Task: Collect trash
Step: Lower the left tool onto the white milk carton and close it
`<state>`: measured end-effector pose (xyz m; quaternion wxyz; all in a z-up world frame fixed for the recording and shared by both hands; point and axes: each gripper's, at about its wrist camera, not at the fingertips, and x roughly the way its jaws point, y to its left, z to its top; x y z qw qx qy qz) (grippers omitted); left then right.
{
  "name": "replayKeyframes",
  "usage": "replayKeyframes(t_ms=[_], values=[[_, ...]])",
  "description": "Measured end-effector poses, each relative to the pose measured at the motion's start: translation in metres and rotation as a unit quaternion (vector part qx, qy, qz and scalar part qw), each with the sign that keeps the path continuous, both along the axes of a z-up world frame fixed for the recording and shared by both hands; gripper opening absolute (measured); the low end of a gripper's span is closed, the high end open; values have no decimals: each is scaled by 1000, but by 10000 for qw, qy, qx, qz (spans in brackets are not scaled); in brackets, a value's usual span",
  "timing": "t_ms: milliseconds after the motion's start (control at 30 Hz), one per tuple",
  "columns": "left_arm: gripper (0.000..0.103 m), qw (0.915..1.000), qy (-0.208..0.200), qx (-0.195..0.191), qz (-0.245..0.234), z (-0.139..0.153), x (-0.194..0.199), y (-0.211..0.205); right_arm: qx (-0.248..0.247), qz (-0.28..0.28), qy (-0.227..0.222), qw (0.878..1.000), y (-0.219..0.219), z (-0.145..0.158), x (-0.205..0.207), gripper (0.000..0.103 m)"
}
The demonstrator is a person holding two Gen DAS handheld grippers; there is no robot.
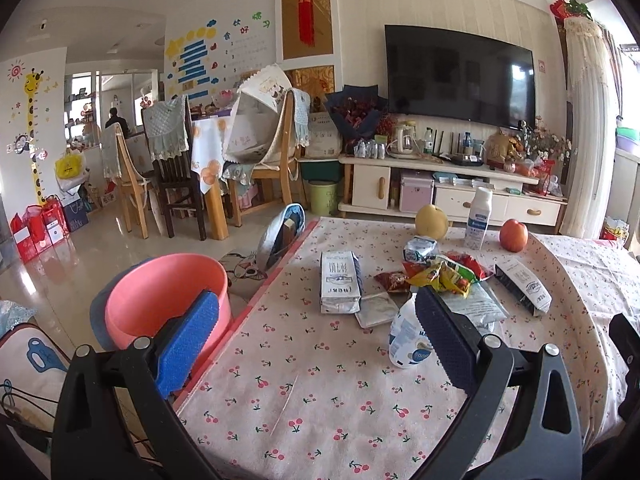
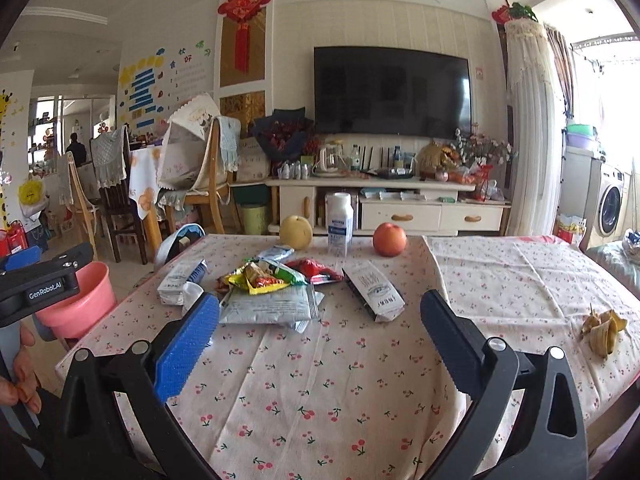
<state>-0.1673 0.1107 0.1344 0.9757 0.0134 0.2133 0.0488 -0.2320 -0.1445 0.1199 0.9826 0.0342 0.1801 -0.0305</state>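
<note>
Trash lies on the cherry-print table (image 1: 320, 380): a silver milk carton (image 1: 339, 282), a second carton (image 1: 524, 286), colourful snack wrappers (image 1: 444, 274), a grey foil bag (image 1: 478, 306) and a crumpled white bottle (image 1: 406, 338). A pink basin (image 1: 160, 292) stands off the table's left edge. My left gripper (image 1: 316, 332) is open and empty above the near table. My right gripper (image 2: 320, 332) is open and empty; ahead lie the foil bag (image 2: 272, 306), wrappers (image 2: 272, 276), both cartons (image 2: 376, 290) (image 2: 180, 280), and a banana peel (image 2: 604, 330) at right.
A pear (image 1: 431, 222), a white bottle (image 1: 478, 220) and an apple (image 1: 514, 235) stand at the table's far edge. A TV cabinet (image 1: 452, 192) is behind, dining chairs (image 1: 264, 152) at left. The left gripper body (image 2: 36, 292) shows in the right wrist view over the basin (image 2: 80, 304).
</note>
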Motion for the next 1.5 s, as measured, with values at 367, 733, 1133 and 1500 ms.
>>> replayKeyframes(t_ms=[367,733,1133,1500], values=[[99,9976,435,-517,-125,-43,70,36,868,147,890,9921,-38,-43,70,99],[99,9956,853,-345,-160,-70,148,24,969,34,1229,9877,-66,-60,132,99],[99,9906,1331,-265,-195,-94,209,15,591,-204,1538,9861,-95,-73,205,99],[97,9856,1688,-55,-119,-110,241,8,1112,523,1753,9768,-86,-73,226,99]])
